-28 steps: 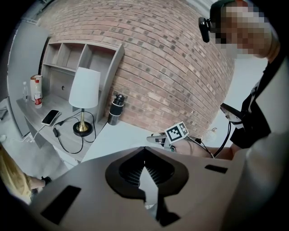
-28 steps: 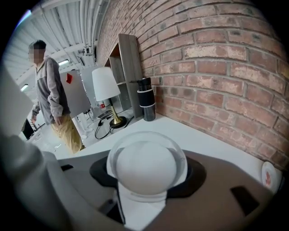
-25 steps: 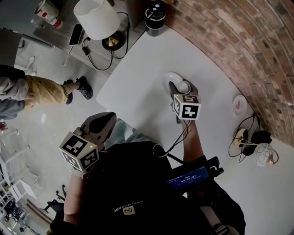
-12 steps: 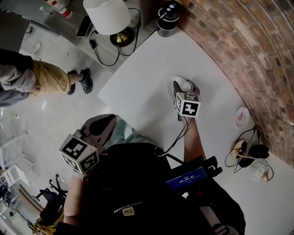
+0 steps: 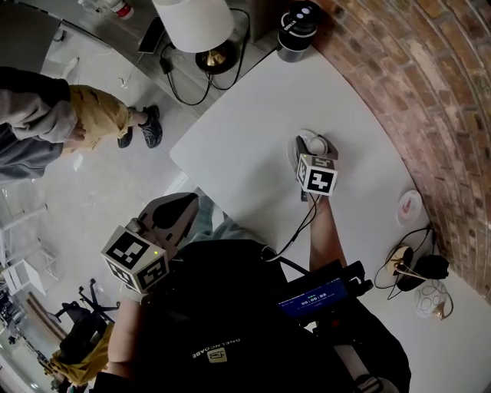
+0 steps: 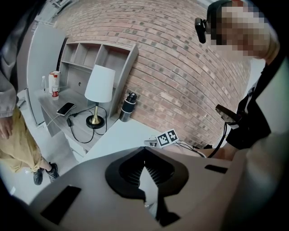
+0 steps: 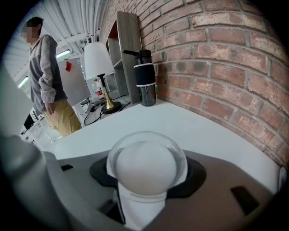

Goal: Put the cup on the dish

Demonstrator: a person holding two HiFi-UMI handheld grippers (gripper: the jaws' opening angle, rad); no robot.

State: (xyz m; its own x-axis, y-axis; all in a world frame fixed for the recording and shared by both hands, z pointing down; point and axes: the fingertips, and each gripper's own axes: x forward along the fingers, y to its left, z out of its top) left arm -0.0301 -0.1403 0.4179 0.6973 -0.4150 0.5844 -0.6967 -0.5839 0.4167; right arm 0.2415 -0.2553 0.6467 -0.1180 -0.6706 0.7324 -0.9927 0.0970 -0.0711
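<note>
A: What's at the far left of the head view?

B: A person (image 5: 77,115) in a grey top and yellow trousers stands on the floor at the left edge. In the lower left is the left hand-held gripper (image 5: 184,207), just off the edge of the white tabletop (image 5: 245,130). Its jaws are closed together with nothing between them.

A: And toward the middle?

B: At the top, a lamp (image 5: 193,21) with a white shade stands on a grey surface beside the tabletop. To its right a black bottle (image 5: 298,21) stands at the tabletop's top corner, close to the brick wall (image 5: 430,84).

A: Where's the cup?

B: Right of centre. The right hand-held gripper (image 5: 312,147) has its jaws clamped on the white cup (image 7: 145,167), one on each side. From above, the cup lies over the white dish (image 5: 306,134), whose rim shows past the jaws. Whether the cup's base touches the dish I can't tell.

A: Anything further right?

B: A small round plate (image 5: 409,206) with a red mark lies near the wall, well apart from the dish. In the lower right, dark cables (image 5: 403,265) lie on the tabletop.
</note>
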